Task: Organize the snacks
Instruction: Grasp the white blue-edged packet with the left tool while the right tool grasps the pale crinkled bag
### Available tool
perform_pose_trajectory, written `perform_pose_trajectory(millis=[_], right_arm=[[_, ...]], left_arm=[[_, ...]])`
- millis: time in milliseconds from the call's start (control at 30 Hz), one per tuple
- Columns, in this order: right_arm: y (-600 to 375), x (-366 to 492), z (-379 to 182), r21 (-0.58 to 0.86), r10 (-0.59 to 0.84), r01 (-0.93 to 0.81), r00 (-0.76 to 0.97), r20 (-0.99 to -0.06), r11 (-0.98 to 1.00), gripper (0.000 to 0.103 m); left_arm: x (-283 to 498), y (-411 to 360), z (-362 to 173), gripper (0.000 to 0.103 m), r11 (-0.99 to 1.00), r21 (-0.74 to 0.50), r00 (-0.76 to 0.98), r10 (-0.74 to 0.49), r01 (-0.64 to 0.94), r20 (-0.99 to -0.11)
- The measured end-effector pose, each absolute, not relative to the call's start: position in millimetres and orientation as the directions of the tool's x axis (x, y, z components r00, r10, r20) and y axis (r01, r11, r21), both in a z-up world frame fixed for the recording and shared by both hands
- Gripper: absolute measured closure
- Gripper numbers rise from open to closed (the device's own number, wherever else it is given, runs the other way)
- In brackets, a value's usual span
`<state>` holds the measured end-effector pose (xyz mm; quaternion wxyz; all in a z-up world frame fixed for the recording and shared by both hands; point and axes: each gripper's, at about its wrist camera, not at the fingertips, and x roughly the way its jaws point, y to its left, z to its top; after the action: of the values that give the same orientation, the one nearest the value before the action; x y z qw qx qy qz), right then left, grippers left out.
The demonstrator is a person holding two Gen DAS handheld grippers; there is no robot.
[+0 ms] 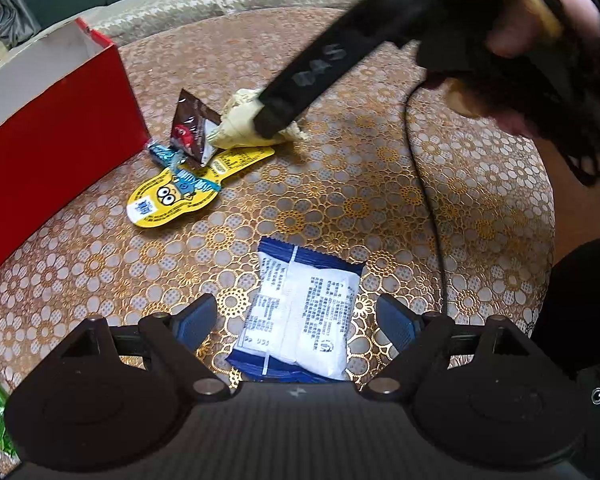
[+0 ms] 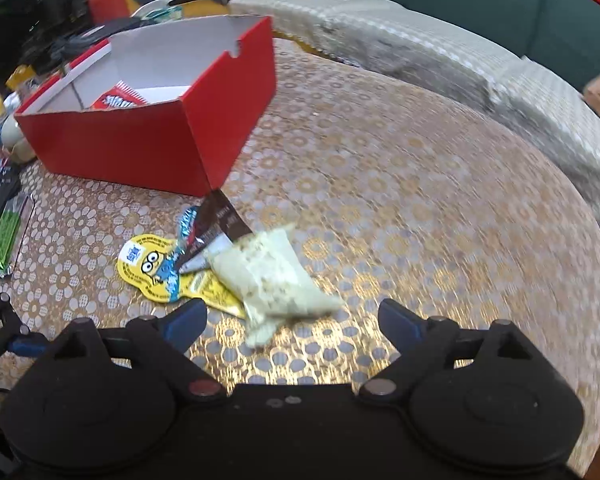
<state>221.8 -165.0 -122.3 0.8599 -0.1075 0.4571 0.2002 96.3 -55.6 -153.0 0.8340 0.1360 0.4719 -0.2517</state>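
left claw (image 1: pixel 296 320) spread over blue-white packet (image 1: pixel 300 320) | right claw (image 2: pixel 292 320) spread at cream pouch (image 2: pixel 268 280) | risk: dragging the chocolate sachet (image 2: pixel 216 232) lying against it

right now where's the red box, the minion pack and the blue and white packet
red box (image 2: pixel 140 156): right wrist view, front wall
minion pack (image 2: pixel 150 264): right wrist view, the face
blue and white packet (image 1: pixel 304 320): left wrist view, white back panel
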Motion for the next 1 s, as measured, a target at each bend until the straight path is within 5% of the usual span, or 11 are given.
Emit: perform_pose_trajectory(millis=[333, 533, 800, 1000], right_arm=[[-142.6, 240.0, -140.4, -0.042, 0.239, -0.512, 0.471, -0.849, 0.858, 0.025], [-147.0, 240.1, -142.2, -0.015, 0.252, -0.492, 0.471, -0.846, 0.871, 0.044], [-153.9, 229.5, -135.5, -0.017, 0.238, -0.437, 0.521, -0.820, 0.900, 0.062], [-161.1, 217.8, -132.6, -0.010, 0.222, -0.393, 0.541, -0.811, 0.920, 0.065]], left_arm=[[100.2, -64.2, -159.4, 0.033, 0.819, 0.005, 0.424, -0.292, 0.573, -0.857], [98.9, -66.9, -156.4, 0.047, 0.817, 0.010, 0.434, -0.295, 0.576, -0.851], [94.5, -62.3, -154.3, 0.050, 0.842, 0.001, 0.440, -0.281, 0.540, -0.853], [92.0, -50.8, -150.7, 0.051, 0.871, -0.025, 0.436, -0.271, 0.491, -0.858]])
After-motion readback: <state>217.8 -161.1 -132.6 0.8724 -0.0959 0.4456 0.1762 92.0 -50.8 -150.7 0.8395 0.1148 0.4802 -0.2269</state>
